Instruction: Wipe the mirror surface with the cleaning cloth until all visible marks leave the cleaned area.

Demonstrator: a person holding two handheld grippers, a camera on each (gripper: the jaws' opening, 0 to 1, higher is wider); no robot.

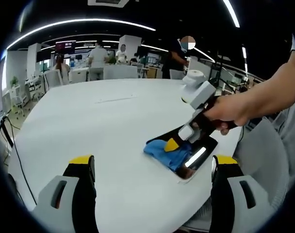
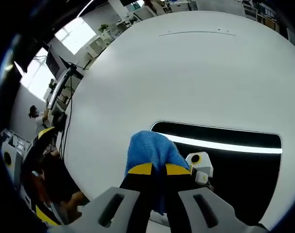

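blue cloth (image 2: 152,153), blk mirror (image 2: 244,165), wht table (image 2: 186,77), yellow-tipped jaws

white round table (image 1: 104,126); people (image 1: 96,56) standing behind; grey chair (image 1: 264,155).

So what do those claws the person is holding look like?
Left claw: two grey jaws with black inner faces and yellow tips. Right claw: the same colours, with a white block at its handle end. The hand on it is bare, no sleeve.

Upper part of my left gripper view is a big open office: curved ceiling light strips (image 1: 84,22), white desks, people standing. Big white table (image 1: 104,126) fills the middle, grey chair (image 1: 261,150) lower right.
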